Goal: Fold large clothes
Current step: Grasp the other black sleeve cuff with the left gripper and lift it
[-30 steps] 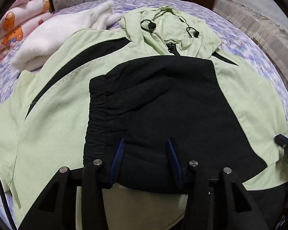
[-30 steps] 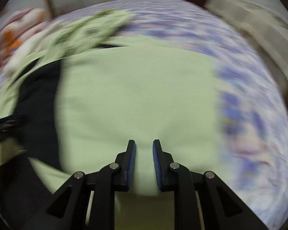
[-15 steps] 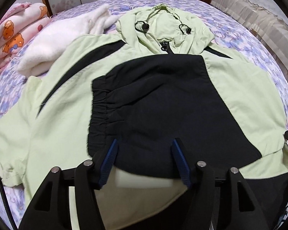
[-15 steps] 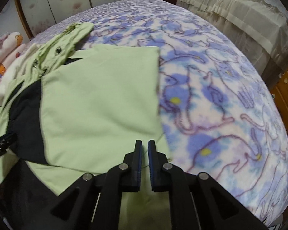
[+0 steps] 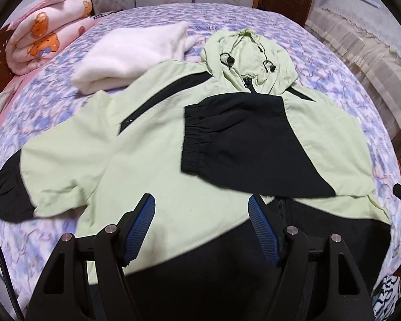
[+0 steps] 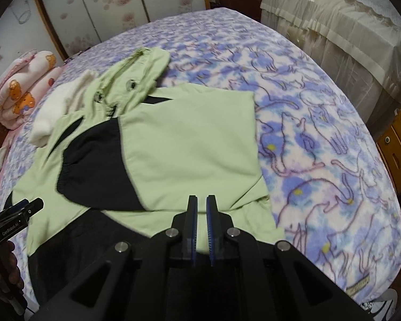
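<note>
A light green and black hooded jacket (image 5: 152,144) lies front-up on the bed, hood (image 5: 250,56) at the far end. Its right sleeve (image 5: 243,144) with a black elastic cuff is folded across the chest. The left sleeve (image 5: 21,184) lies spread out to the left. My left gripper (image 5: 201,211) is open and empty above the jacket's lower front. In the right wrist view the jacket (image 6: 184,144) fills the middle. My right gripper (image 6: 201,200) is shut and holds nothing, above the jacket's lower right edge. The left gripper (image 6: 16,214) shows at that view's left edge.
The bed has a purple cat-print blanket (image 6: 320,139). A white fleece garment (image 5: 128,53) lies beside the hood. A rolled pink bear-print quilt (image 5: 45,40) sits at the far left. A covered cream sofa (image 6: 342,32) and wooden drawers (image 6: 398,144) stand to the right.
My left gripper let go of the folded black cuff, opened wider and pulled back toward the hem. My right gripper closed fully and drew back from the jacket's right side.
</note>
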A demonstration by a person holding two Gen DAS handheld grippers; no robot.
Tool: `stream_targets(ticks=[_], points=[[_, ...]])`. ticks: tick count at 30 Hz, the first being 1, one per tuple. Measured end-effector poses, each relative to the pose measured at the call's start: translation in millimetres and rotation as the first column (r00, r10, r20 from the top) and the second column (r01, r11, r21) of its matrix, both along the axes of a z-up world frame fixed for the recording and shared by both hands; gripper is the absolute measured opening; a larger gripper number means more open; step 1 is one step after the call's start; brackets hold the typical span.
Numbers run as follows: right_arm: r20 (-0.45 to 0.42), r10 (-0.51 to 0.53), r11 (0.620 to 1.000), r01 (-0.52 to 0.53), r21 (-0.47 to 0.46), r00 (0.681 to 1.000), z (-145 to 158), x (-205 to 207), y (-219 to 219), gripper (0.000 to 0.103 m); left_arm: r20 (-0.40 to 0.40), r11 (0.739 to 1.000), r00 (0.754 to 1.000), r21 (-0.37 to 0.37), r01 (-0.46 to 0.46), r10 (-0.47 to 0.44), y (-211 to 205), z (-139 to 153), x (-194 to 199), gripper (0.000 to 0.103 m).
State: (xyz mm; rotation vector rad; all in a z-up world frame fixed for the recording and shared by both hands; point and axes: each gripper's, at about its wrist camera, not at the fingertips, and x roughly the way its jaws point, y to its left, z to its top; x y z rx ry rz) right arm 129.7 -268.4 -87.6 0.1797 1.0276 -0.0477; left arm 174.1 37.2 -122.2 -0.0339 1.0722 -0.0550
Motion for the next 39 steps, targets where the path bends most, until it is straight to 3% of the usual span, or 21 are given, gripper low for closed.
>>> stream_targets(ticks=[8, 19, 22, 23, 24, 28, 31, 35, 39], points=[[0.001, 0.103, 0.995, -0.103, -0.001, 0.995, 16, -36, 58, 0.007, 0.010, 1.000, 1.000, -0.024, -0.013, 0.013, 41, 31, -60, 0.071], [-0.016, 0.269, 0.961, -0.267, 0.065, 0.963, 23, -43, 174, 0.007, -0.072, 0.971, 0.983, -0.159, -0.177, 0.167, 191, 36, -100, 0.071], [-0.015, 0.307, 0.950, -0.305, 0.062, 0.952, 29, -38, 208, 0.016, -0.080, 0.960, 0.977, -0.185, -0.212, 0.200, 230, 35, -99, 0.071], [-0.012, 0.318, 0.947, -0.317, 0.055, 0.948, 32, -36, 220, 0.026, -0.086, 0.956, 0.973, -0.189, -0.226, 0.213, 239, 34, -99, 0.071], [-0.008, 0.328, 0.944, -0.327, 0.047, 0.945, 35, -34, 231, 0.035, -0.099, 0.947, 0.967, -0.198, -0.251, 0.236, 257, 31, -97, 0.072], [0.015, 0.368, 0.929, -0.369, 0.029, 0.930, 49, -29, 274, 0.039, -0.206, 0.896, 0.933, -0.280, -0.344, 0.294, 310, 9, -87, 0.074], [0.022, 0.396, 0.918, -0.397, 0.024, 0.918, 53, -23, 303, 0.039, -0.307, 0.822, 0.893, -0.371, -0.431, 0.329, 345, -16, -77, 0.074], [0.007, 0.425, 0.905, -0.425, 0.017, 0.905, 48, -14, 333, 0.039, -0.390, 0.745, 0.830, -0.391, -0.540, 0.397, 382, -47, -69, 0.074], [-0.023, 0.445, 0.896, -0.445, 0.018, 0.895, 36, -4, 358, 0.039, -0.449, 0.689, 0.775, -0.381, -0.616, 0.445, 407, -77, -61, 0.074]])
